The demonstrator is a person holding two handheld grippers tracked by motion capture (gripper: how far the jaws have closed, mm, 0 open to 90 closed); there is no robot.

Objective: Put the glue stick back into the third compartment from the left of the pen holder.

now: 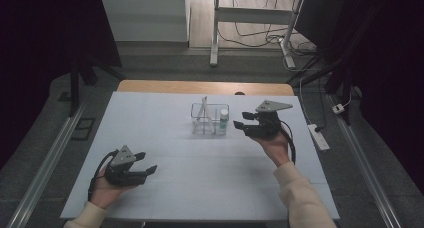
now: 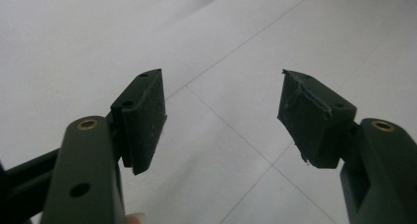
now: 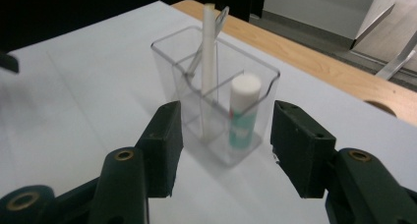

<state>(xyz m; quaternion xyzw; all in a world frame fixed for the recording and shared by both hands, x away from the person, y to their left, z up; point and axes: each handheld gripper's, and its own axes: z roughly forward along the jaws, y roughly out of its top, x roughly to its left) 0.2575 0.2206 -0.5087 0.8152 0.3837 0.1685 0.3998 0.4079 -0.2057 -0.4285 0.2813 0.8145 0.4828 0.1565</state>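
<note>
Right tongs [image 3: 223, 150]: jaws apart, nothing between the pads, aimed at the clear holder [image 3: 216, 98] at surface [image 1: 165, 183] centre. Glue stick [image 3: 243, 111] stands in its near compartment. Left tongs [image 2: 221, 121] at 7 o'clock, jaws apart, empty.

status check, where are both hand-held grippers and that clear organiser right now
Right hand-held gripper open, facing clear plastic divided organiser; white-capped green glue stick inside. Left hand-held gripper open, nothing between jaws, over white table. Nothing in the way.
</note>
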